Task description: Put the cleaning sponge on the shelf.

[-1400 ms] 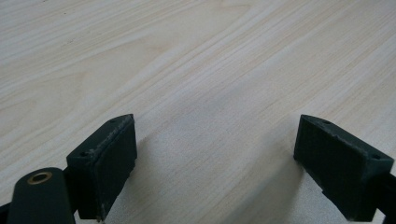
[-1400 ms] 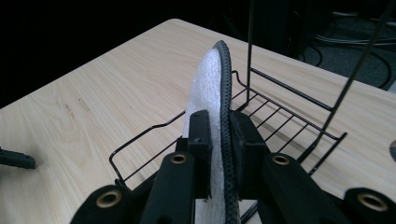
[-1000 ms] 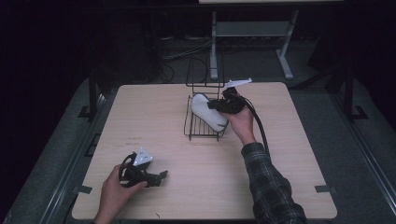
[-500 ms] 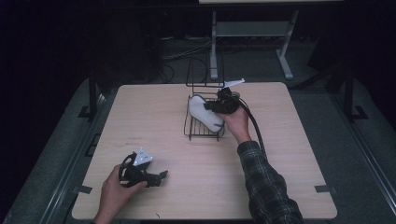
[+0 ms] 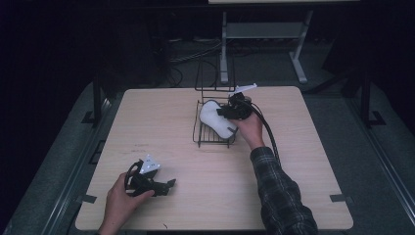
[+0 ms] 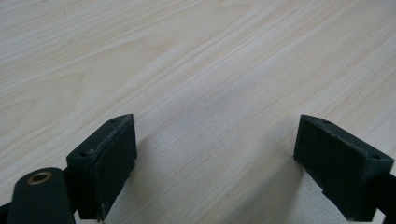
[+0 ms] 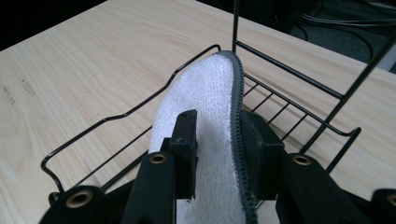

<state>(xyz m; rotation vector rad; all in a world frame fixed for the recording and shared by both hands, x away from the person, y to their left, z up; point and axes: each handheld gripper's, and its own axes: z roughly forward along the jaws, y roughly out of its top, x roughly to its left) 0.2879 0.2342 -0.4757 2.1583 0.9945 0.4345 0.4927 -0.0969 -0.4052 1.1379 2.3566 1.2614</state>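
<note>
Right gripper view: right gripper (image 7: 219,154) jaws clamp white slipper (image 7: 205,93) over wire rack (image 7: 289,70).

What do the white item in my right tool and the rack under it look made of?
White item: soft looped terry-like fabric with a dark stitched edge, matte; a towel or slipper sole, hard to tell. Rack: thin bent wire, likely metal, smooth black coating.

R sleeve (image 5: 281,196): dark plaid | hand-held grippers: blk, brass screws | blk cable (image 5: 268,137)

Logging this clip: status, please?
Right gripper shut on white slipper over wire rack. Left gripper open, empty, low over table. Nothing obstructing.
</note>
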